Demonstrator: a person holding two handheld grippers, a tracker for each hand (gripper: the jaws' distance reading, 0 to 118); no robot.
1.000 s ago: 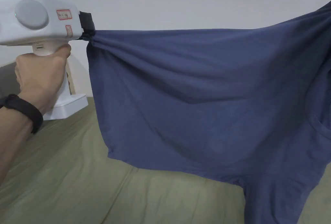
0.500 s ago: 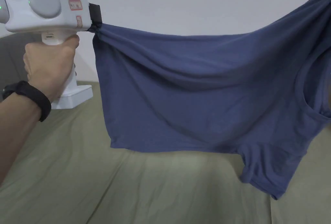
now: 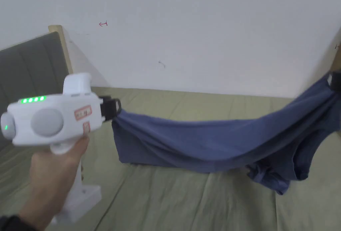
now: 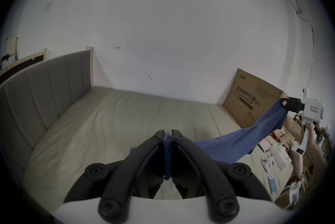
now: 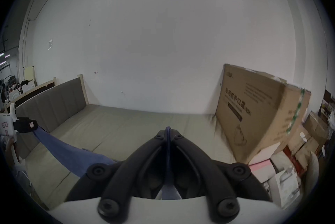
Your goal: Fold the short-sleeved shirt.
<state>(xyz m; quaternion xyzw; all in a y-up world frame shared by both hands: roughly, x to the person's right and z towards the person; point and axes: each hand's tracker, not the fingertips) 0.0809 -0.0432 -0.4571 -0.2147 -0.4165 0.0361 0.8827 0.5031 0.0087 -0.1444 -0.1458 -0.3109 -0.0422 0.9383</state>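
Dark blue short-sleeved cotton shirt [image 3: 213, 145] is strung sideways between both tools, sagging in the middle, lower edge and one sleeve touching the olive-green mattress [image 3: 186, 201]. Left gripper [image 3: 115, 107] has both jaws pinched on a bunched corner at the hem end; same pinch is clear in its own view [image 4: 167, 135]. Right gripper [image 5: 168, 131] is likewise clamped on a thin fold of cloth, at the collar/shoulder end. Long axis runs left-right, parallel to the white wall [image 3: 199, 25], so laying it flat probably means lowering both ends together, away from the wall. Head view cuts off the right tool at the frame edge; neckline and far sleeve are crumpled and hard to make out.
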